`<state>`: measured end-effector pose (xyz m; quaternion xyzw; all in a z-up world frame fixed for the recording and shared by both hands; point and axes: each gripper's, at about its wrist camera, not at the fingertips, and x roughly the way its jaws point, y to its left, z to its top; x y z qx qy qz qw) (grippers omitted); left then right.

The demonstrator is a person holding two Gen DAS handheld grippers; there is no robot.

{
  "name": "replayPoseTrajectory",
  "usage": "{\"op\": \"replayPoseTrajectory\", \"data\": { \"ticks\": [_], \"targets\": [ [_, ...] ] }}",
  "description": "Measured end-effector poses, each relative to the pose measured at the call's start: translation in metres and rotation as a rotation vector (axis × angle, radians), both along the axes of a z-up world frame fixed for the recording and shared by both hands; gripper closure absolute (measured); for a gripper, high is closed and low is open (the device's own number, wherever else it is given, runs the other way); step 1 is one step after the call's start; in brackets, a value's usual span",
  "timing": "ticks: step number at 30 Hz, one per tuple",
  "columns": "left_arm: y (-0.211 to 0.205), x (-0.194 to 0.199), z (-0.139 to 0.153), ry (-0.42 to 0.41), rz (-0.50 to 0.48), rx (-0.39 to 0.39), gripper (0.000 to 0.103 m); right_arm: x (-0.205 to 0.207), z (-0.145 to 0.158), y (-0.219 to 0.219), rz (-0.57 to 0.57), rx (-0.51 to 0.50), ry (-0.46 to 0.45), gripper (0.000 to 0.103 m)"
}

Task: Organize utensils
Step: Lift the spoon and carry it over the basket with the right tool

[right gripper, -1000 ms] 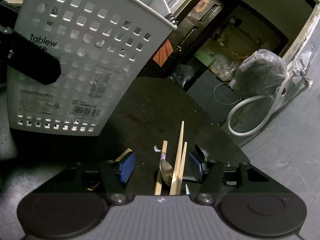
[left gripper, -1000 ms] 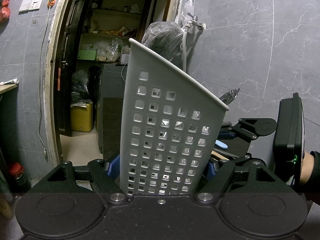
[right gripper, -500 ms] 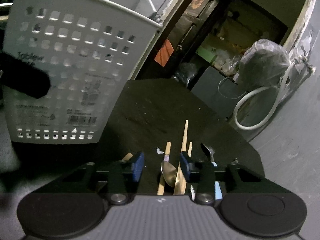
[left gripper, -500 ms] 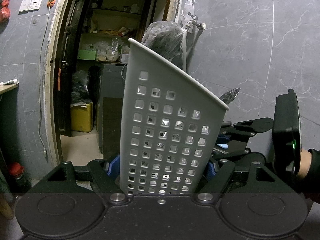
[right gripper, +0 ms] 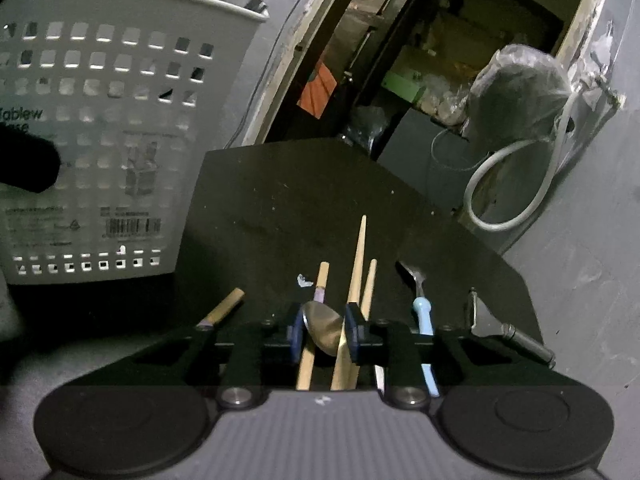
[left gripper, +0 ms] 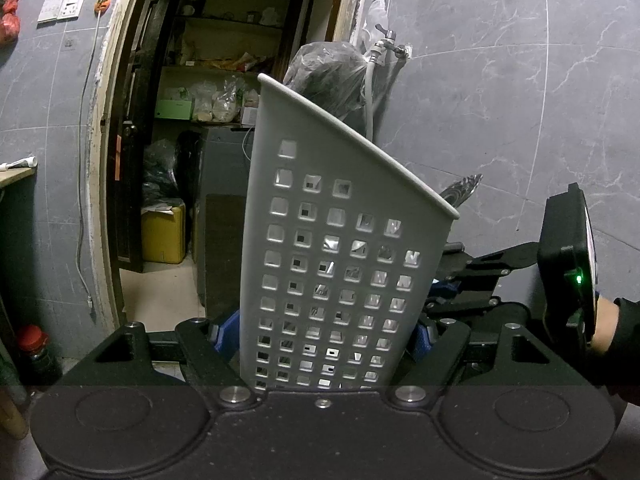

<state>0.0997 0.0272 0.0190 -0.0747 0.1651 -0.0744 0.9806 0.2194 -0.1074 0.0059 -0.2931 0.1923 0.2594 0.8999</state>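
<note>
**Right jaws closing on a spoon while the left holds the caddy**

The left gripper (left gripper: 324, 340) pinches the white perforated utensil caddy (left gripper: 340, 248) between its blue pads, one on each side wall; the caddy stands upright with its slanted rim rising to the left. A metal utensil tip (left gripper: 460, 192) pokes above its low right edge.

On the dark table (right gripper: 304, 200), the right gripper (right gripper: 322, 330) has its jaws closing around the bowl of a metal spoon (right gripper: 324, 330), with wooden chopsticks (right gripper: 356, 276) lying alongside and partly between the pads. A blue-handled fork (right gripper: 422, 312) lies just right of the jaws, a dark-handled tool (right gripper: 508, 332) farther right near the table's angled edge, and another wooden stick (right gripper: 224, 308) to the left. The caddy (right gripper: 100, 140) stands well to the left; bare tabletop lies open ahead of the utensils to the far edge.
</note>
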Motion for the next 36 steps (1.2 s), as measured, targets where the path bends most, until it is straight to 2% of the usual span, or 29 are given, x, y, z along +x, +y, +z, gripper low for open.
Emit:
{"op": "replayPoseTrajectory", "data": {
  "ticks": [3, 7, 11, 13, 17, 21, 26, 31, 36],
  "targets": [
    [-0.001, 0.000, 0.000, 0.000, 0.000, 0.001, 0.024, 0.002, 0.000, -0.001, -0.002, 0.002, 0.016, 0.096],
    [-0.001, 0.000, 0.000, 0.000, 0.001, 0.001, 0.024, -0.002, 0.003, 0.000, 0.003, -0.012, -0.035, 0.100],
    [-0.001, 0.000, 0.000, 0.000, 0.001, 0.001, 0.024, -0.005, 0.019, -0.005, 0.002, 0.046, -0.056, 0.101],
    [0.000, 0.000, 0.000, 0.000, 0.001, 0.001, 0.024, -0.003, 0.031, -0.012, -0.004, 0.127, -0.026, 0.101],
    [-0.001, 0.000, 0.000, 0.000, 0.000, 0.001, 0.024, 0.011, 0.055, -0.039, -0.043, 0.382, 0.102, 0.101],
    [-0.001, 0.000, 0.000, 0.000, 0.001, 0.001, 0.024, 0.023, 0.069, -0.066, -0.081, 0.578, 0.198, 0.101],
    [-0.001, 0.000, 0.000, 0.000, 0.001, 0.000, 0.024, 0.034, 0.084, -0.097, -0.102, 0.779, 0.268, 0.101],
    [0.000, 0.000, 0.000, 0.000, 0.000, 0.001, 0.024, 0.050, 0.094, -0.111, -0.080, 0.881, 0.305, 0.101],
    [0.000, 0.000, 0.000, 0.000, 0.000, 0.000, 0.024, 0.033, 0.116, -0.110, -0.031, 0.925, 0.251, 0.101]
  ]
}}
